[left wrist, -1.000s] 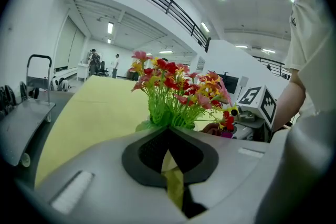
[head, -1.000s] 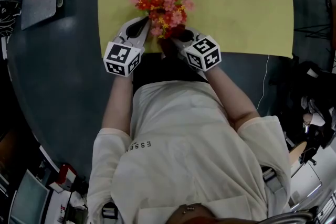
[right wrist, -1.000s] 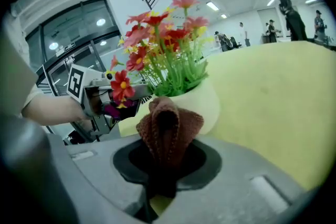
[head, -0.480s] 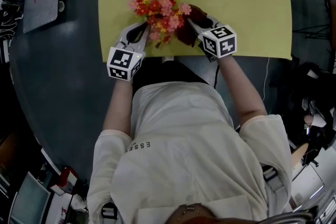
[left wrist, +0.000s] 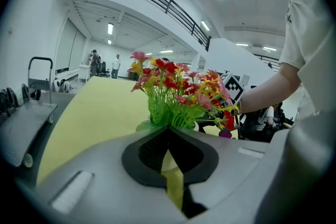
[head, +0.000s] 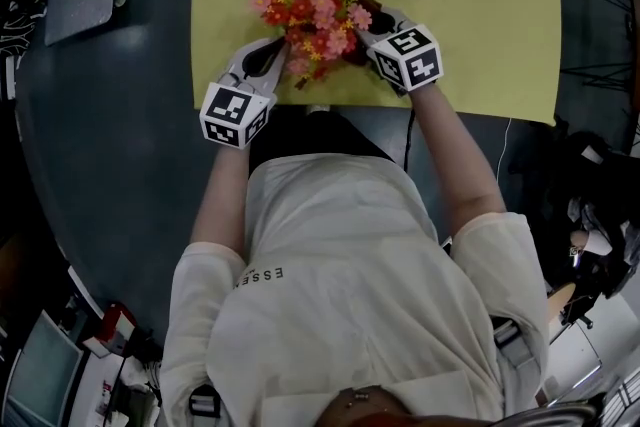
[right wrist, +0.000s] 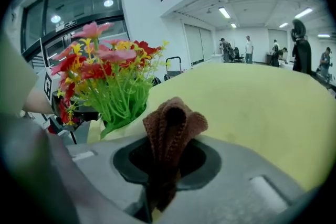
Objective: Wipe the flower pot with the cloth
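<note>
Left gripper (left wrist: 168, 129): your jaws are together, tips at the pot (right wrist: 96, 131) rim | Right gripper (right wrist: 169, 150): you have it clamped on the brown cloth (right wrist: 174, 117), just beside the pot | Pot: under the flowers (head: 312, 10), between both grippers, on the yellow mat (head: 470, 5) near its front edge

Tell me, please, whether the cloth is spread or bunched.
Bunched: the cloth stands in a folded loop, pinched by the right tool.
</note>
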`<state>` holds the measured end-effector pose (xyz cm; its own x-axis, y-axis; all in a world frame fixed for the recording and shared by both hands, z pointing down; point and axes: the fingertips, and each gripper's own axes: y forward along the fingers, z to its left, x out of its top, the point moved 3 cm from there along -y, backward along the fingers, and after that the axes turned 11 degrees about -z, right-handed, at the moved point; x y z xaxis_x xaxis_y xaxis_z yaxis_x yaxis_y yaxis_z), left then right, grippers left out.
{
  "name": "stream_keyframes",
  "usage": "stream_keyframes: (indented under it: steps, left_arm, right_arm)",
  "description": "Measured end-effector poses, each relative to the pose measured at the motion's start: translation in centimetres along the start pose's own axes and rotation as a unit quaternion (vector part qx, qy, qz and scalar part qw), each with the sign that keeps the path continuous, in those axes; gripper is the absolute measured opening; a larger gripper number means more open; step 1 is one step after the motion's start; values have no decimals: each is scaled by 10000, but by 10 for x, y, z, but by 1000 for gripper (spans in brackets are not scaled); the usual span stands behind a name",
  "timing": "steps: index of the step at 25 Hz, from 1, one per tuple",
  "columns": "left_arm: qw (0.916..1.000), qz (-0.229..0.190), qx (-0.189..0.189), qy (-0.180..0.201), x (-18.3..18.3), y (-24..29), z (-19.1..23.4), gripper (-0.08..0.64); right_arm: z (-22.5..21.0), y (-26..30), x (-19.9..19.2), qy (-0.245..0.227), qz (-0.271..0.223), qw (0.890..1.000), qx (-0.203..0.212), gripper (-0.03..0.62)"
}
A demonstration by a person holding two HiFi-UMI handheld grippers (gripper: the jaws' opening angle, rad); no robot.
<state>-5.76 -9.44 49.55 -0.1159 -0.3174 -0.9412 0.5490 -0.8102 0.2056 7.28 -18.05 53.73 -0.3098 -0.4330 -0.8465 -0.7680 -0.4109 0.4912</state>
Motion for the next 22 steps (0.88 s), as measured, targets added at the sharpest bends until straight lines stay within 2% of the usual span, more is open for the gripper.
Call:
stream_keyframes:
  steps: [8,19,22]
  left_arm:
    - [9996,-142,160,-201,-1,-3,4,15]
    - [9996,-135,75,-233,-2,-5,4,15]
    - [9999,-77,-36,-81,-1,-7,10,15]
  right_arm:
    - [24,-14,-2,-196,-189,9994,205,58]
    - [61,-35,-19,240,-189,9995,103,58]
    - [72,-31,-20,455,-191,9988,7,58]
